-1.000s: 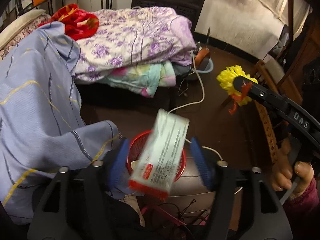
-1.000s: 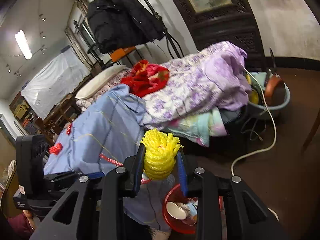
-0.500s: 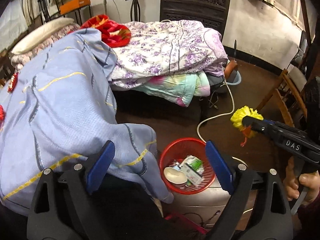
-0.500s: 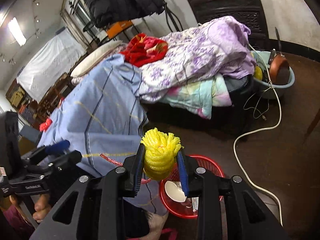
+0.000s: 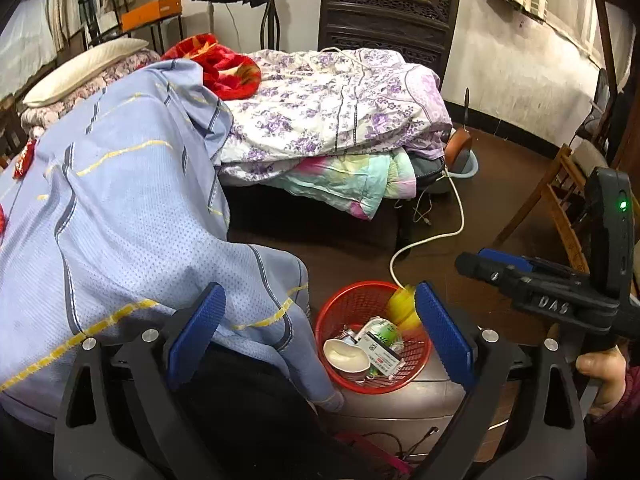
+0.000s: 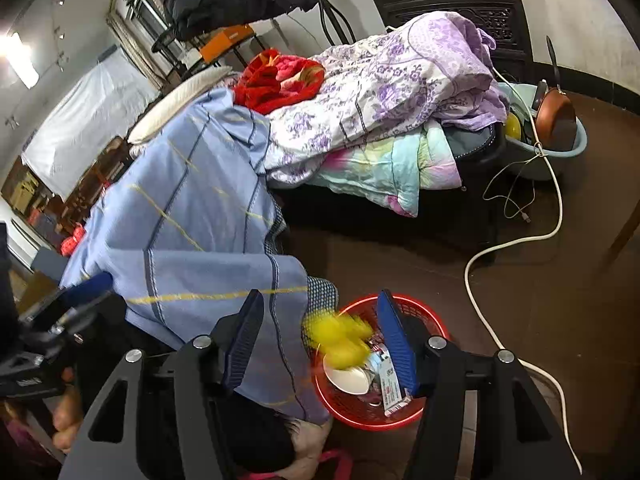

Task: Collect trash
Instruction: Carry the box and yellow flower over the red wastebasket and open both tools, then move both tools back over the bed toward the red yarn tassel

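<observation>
Trash target right now is the yellow ruffled wad point(image 6: 340, 338): bright yellow, crinkly, motion-blurred, loose in the air between the blue pads of the right gripper point(image 6: 322, 338) and touching neither, directly over the red mesh basket point(image 6: 416, 408). In the left wrist view the same wad shows as a yellow smear point(image 5: 402, 308) at the basket's point(image 5: 340, 308) far rim. Right gripper's jaws have just been opening and stand apart, nothing pinched. Left gripper point(image 5: 320, 336) is spread wide and empty, its jaws having just been opening too, basket framed between its pads. The basket sits on a grey rounded unit point(image 5: 400, 396) next to a blue striped cloth point(image 5: 120, 208) draped beside it; already inside are a white cup point(image 5: 346, 356) and a white printed carton point(image 5: 382, 354) with a red end. Versus a second ago: the right gripper had the wad clamped tight and held high off to the side, and the carton was mid-air between the left pads; now the carton lies in the basket and the wad is released above it. White cable point(image 5: 432, 236) runs across the dark floor behind.
</observation>
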